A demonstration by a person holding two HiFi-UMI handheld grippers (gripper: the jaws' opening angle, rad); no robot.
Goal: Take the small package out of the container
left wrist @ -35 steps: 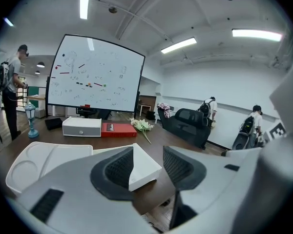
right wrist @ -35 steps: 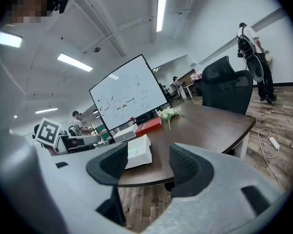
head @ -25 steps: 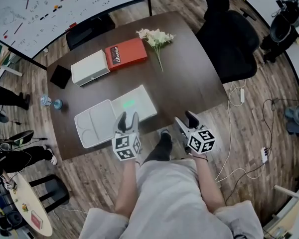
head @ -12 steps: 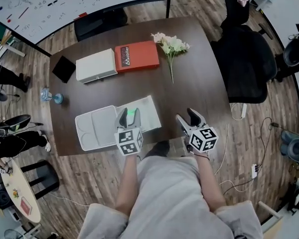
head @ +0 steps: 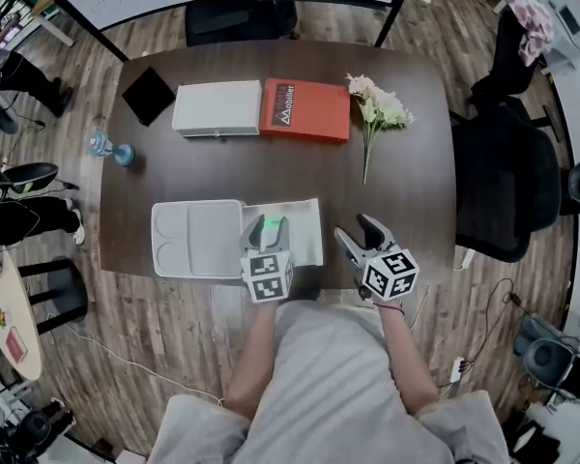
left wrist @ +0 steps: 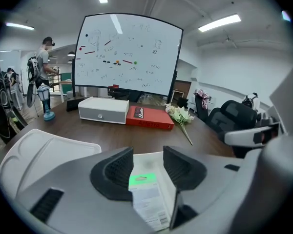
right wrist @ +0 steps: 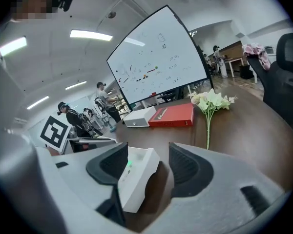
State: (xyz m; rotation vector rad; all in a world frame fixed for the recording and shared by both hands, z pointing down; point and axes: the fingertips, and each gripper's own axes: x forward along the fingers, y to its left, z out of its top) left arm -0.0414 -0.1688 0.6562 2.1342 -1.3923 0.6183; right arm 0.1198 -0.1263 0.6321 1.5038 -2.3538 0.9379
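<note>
Looking down from the head view, I count two grippers and both have their jaws apart with nothing pinched. The left gripper hangs right over the one white container at the near edge of the desk. The single small package is in the container, green label facing up. In the left gripper view, the package shows in the gap between the jaws, and as far as I can see the pads aren't pressing on it. The right gripper sits off to the right of the container, near the desk edge. In the right gripper view the container shows through its open gap, but nothing is actually between the jaws. Rest of the desk: one white lid lying flat, right up against the container's left side. There's one white box and one red box side by side at the far end. Add one bunch of flowers to their right and one black pad at the far left corner. One blue bottle stands on the floor just off the left edge.
</note>
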